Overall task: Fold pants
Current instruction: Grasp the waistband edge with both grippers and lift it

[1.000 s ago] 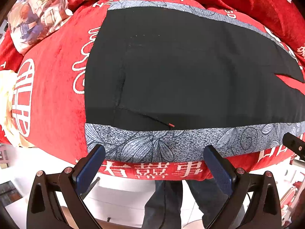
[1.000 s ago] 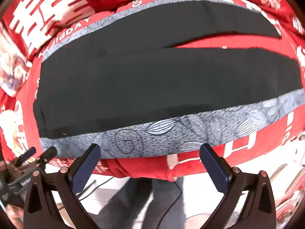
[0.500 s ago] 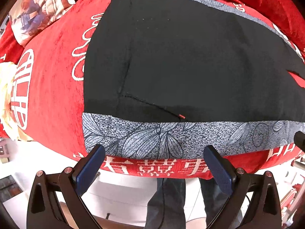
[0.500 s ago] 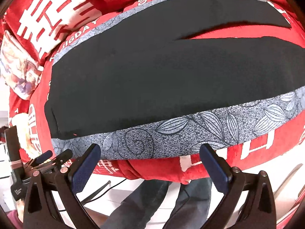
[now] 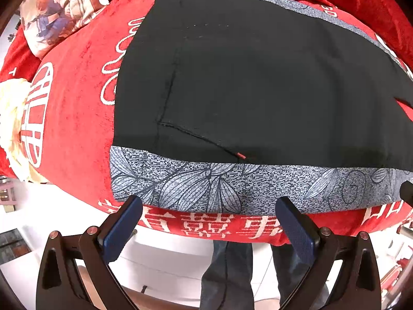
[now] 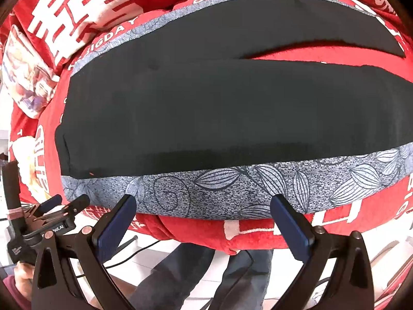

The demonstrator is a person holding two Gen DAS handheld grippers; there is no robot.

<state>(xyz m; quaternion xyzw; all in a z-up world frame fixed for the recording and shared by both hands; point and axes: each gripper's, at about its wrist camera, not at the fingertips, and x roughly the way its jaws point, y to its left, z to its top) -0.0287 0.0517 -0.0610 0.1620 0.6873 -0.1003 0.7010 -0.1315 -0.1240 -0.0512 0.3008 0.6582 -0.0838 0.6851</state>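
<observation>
The left gripper (image 5: 208, 223) hangs spread wide and holds nothing, just before the patterned grey side band (image 5: 232, 186) of the pants (image 5: 258, 90). The right gripper (image 6: 203, 222) is equally spread and empty. The pants lie flat on the red blanket (image 5: 77, 118), legs slightly apart. Probably both should pinch only this near edge and lift together. No container is visible.

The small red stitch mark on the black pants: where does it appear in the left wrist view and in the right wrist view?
Left wrist view: the red stitch mark sits low in the middle, at the near edge of the black pants.
Right wrist view: the same mark is far smaller, low at the left, near the pants' corner.
Shared landmark: the grey leaf-print band just below the mark in both views.
</observation>
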